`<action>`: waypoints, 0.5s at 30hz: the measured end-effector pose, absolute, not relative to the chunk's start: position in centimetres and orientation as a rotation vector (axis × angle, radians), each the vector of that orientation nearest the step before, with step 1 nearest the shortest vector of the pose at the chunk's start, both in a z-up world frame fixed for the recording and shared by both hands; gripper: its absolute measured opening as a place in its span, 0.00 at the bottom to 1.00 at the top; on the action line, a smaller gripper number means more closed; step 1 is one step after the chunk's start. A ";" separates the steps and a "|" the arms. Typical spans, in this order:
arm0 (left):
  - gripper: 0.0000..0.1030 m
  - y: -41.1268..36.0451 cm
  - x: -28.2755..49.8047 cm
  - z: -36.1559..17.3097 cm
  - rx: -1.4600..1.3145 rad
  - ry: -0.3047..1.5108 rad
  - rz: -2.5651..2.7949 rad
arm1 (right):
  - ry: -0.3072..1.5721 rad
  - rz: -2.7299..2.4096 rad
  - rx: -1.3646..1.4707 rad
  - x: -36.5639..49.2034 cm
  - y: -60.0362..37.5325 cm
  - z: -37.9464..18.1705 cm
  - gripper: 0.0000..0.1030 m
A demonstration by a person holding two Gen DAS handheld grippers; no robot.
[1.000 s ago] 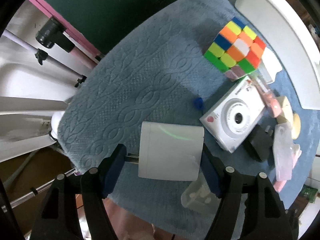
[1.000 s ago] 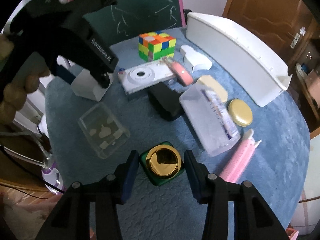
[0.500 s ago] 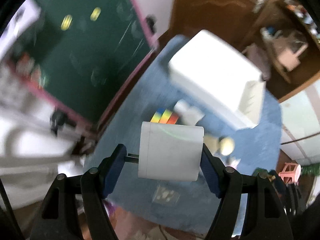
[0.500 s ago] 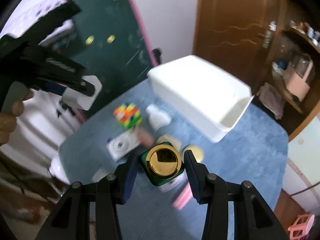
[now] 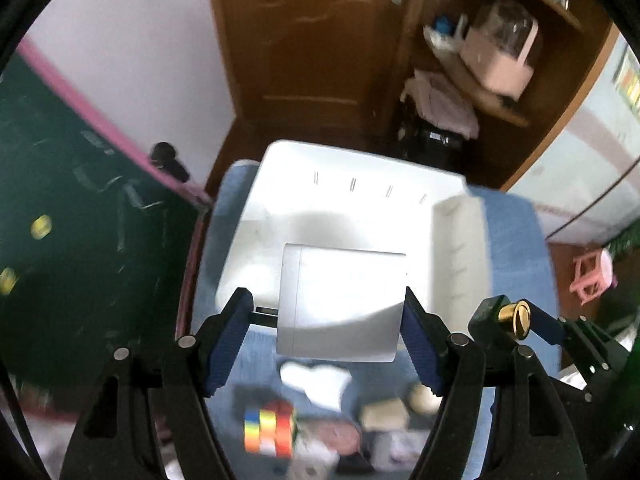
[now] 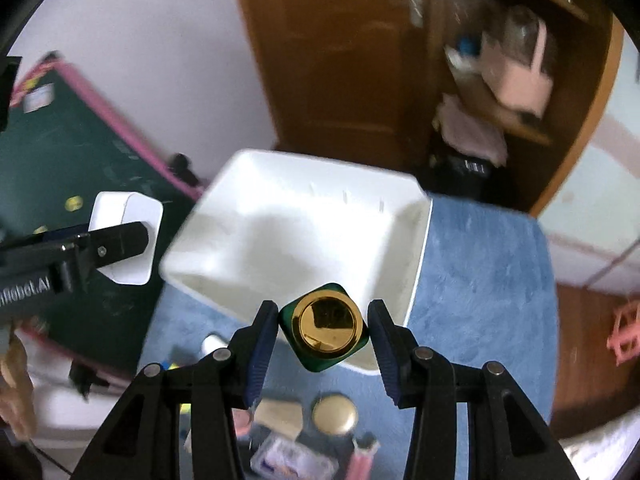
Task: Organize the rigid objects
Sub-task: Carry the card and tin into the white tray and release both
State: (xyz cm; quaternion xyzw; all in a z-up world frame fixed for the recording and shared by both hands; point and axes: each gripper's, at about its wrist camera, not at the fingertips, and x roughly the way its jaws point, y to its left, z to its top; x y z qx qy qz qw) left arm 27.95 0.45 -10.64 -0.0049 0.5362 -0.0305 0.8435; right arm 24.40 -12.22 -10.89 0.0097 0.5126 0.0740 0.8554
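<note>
My left gripper [image 5: 326, 316] is shut on a white plug-in charger [image 5: 340, 304], held in the air above the open white bin [image 5: 360, 200]. My right gripper [image 6: 324, 332] is shut on a green bottle with a gold cap [image 6: 326, 328], raised over the near rim of the same white bin [image 6: 296, 220]. In the right wrist view the left gripper [image 6: 116, 240] with the white charger [image 6: 124, 216] shows at the left. In the left wrist view the green bottle [image 5: 508, 318] and its gold cap appear at the right, between the right gripper's blue pads.
On the blue mat [image 6: 480, 280] below lie a colourful puzzle cube [image 5: 270, 426], a white piece [image 5: 316, 378], a round gold lid [image 6: 334, 414], a beige block [image 6: 278, 416] and a clear case [image 6: 292, 460]. A green chalkboard [image 5: 80, 240] stands left; a wooden door and shelves stand behind.
Both grippers have lifted off the mat with the charger and the bottle, rolled, and swung over toward the white bin. The items on the mat now lie far below.
</note>
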 end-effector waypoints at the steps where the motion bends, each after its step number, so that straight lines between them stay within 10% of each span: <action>1: 0.73 0.5 29.1 -12.3 0.000 1.151 -0.066 | 1.095 0.140 0.025 25.2 -12.0 -11.9 0.45; 15: 0.73 2.3 33.1 -24.7 0.082 1.372 -0.074 | 1.389 -0.004 0.038 29.6 -10.5 -25.1 0.45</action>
